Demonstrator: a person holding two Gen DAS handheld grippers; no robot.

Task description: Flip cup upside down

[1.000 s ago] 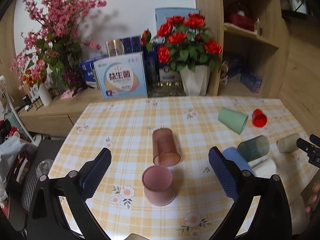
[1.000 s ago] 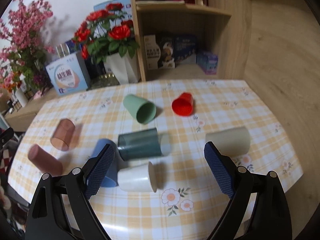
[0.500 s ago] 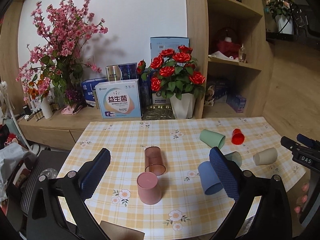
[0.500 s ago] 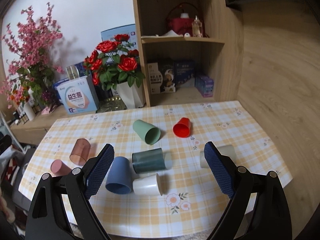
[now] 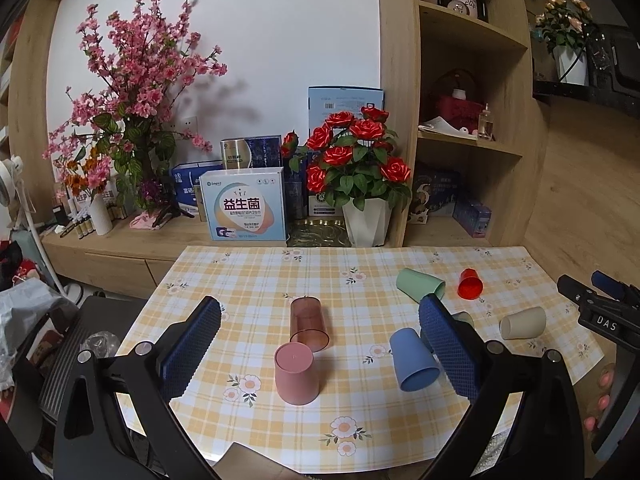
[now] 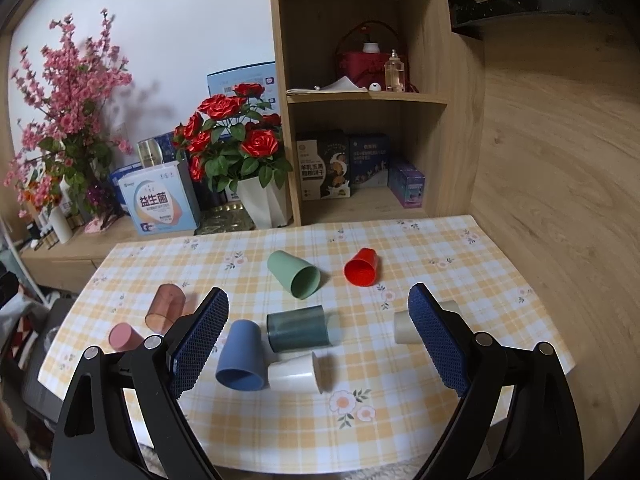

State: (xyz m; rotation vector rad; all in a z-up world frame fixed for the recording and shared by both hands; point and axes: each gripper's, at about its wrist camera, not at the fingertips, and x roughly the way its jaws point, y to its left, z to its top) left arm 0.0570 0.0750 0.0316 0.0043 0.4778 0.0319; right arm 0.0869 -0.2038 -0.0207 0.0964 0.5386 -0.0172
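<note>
A pink cup (image 5: 295, 372) stands upside down on the checked tablecloth (image 5: 352, 420); in the right wrist view it shows at the left (image 6: 123, 337). Other cups lie on their sides: a clear brown cup (image 5: 309, 323), blue cup (image 6: 241, 355), dark teal cup (image 6: 298, 328), white cup (image 6: 297, 370), green cup (image 6: 294, 274), red cup (image 6: 362, 267) and beige cup (image 5: 523, 322). My left gripper (image 5: 320, 354) is open and empty, raised above the table's near edge. My right gripper (image 6: 318, 346) is open and empty, also held high over the near edge.
Behind the table a low cabinet carries a white pot of red roses (image 5: 366, 222), a probiotic box (image 5: 243, 206) and pink blossom branches (image 5: 132, 92). A wooden shelf unit (image 6: 360, 100) stands at the back right. A black chair (image 5: 64, 360) is left of the table.
Both grippers have pulled back and up from the table, so the cups look smaller and more of the room shows. The cups have not moved.
</note>
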